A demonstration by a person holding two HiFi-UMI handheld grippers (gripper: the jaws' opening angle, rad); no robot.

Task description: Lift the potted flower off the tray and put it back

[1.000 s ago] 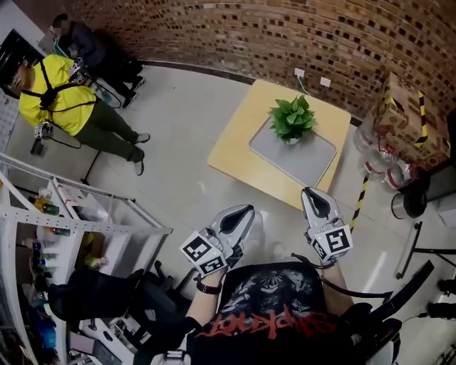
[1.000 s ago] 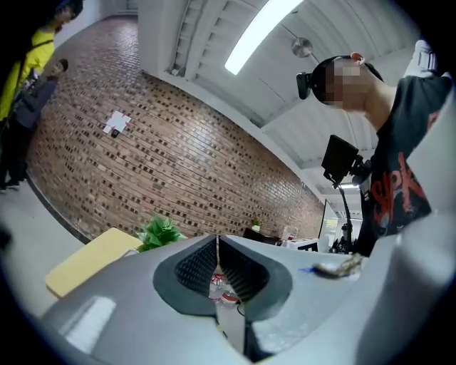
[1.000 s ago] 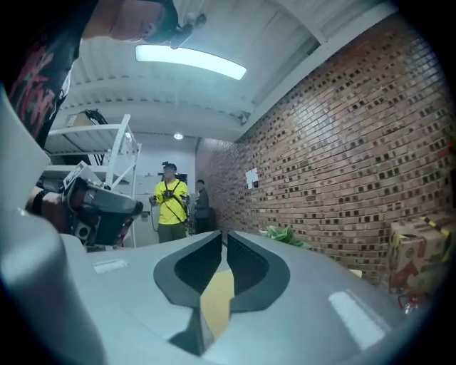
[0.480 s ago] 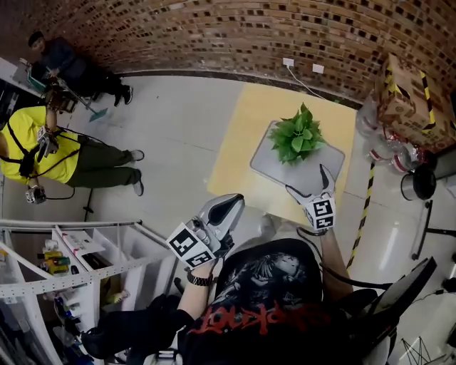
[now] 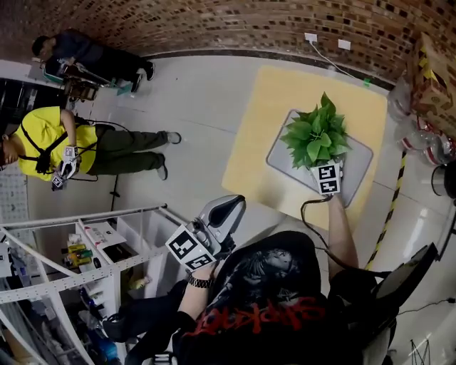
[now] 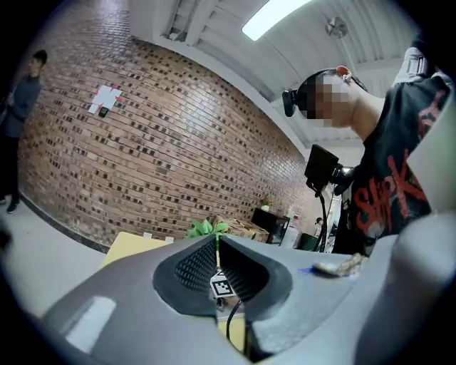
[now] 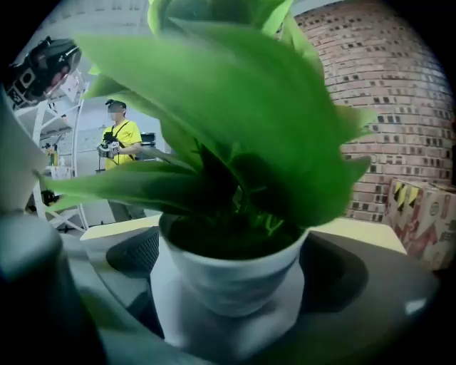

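Observation:
The potted flower [image 5: 317,135], broad green leaves in a small white pot [image 7: 231,274], stands on the grey tray [image 5: 360,167] on a yellow table [image 5: 274,107]. In the head view my right gripper [image 5: 328,178] reaches under the leaves at the tray's near edge. In the right gripper view its jaws are opening and stand one on each side of the pot, and the left pad [image 7: 132,256] is apart from it. My left gripper [image 5: 226,212] hangs close to my body, off the table, with its jaws together [image 6: 217,249] and nothing in them.
A white metal rack [image 5: 85,242] stands at my left. A person in a yellow shirt [image 5: 50,135] stands on the floor, and another sits by the brick wall [image 5: 214,21]. A cardboard box [image 5: 431,78] and striped floor tape [image 5: 390,207] lie right of the table.
My right gripper went forward and down from beside my chest to the plant, and its jaws spread wide around the pot. The left gripper shifted slightly and stayed shut.

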